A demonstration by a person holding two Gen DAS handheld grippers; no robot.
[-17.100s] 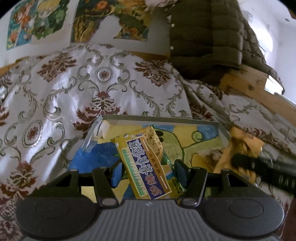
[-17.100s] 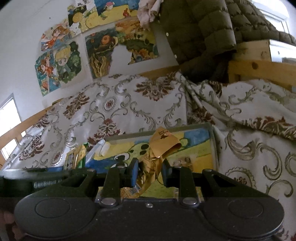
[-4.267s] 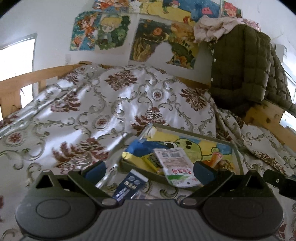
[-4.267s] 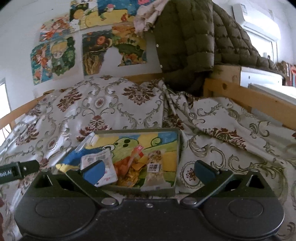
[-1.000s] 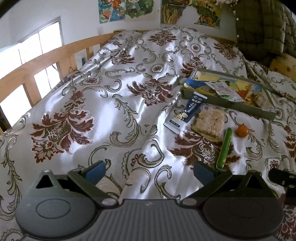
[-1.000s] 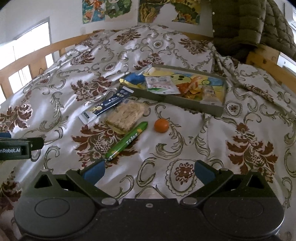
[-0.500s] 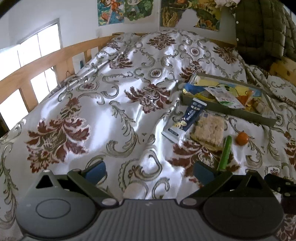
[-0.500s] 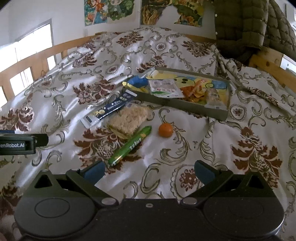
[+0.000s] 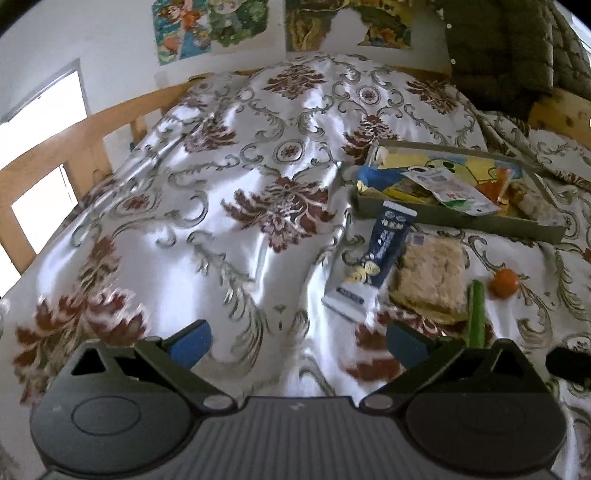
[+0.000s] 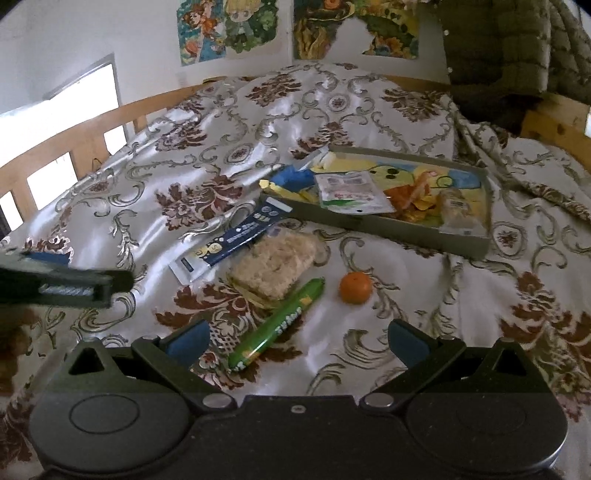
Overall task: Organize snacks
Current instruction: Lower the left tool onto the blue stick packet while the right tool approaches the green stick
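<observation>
A shallow grey tray [image 10: 399,225] [image 9: 458,219] with several snack packets in it lies on the patterned bedspread. In front of it lie a dark blue packet [image 10: 232,238] [image 9: 386,247], a clear pack of pale crackers [image 10: 275,264] [image 9: 432,271], a green tube [image 10: 279,325] [image 9: 475,314] and a small orange [image 10: 355,288] [image 9: 503,283]. My right gripper [image 10: 297,341] is open and empty, just short of the green tube. My left gripper [image 9: 297,341] is open and empty, to the left of the loose snacks.
The bedspread [image 9: 221,206] covers the whole bed. A wooden bed rail [image 10: 74,147] runs along the left, a wooden frame [image 10: 554,122] at the right. A dark padded jacket [image 10: 509,48] hangs at the back right. Posters [image 10: 229,26] are on the wall.
Both grippers have moved forward and lower toward the loose snacks, which now look larger and closer. Both stay open and empty.
</observation>
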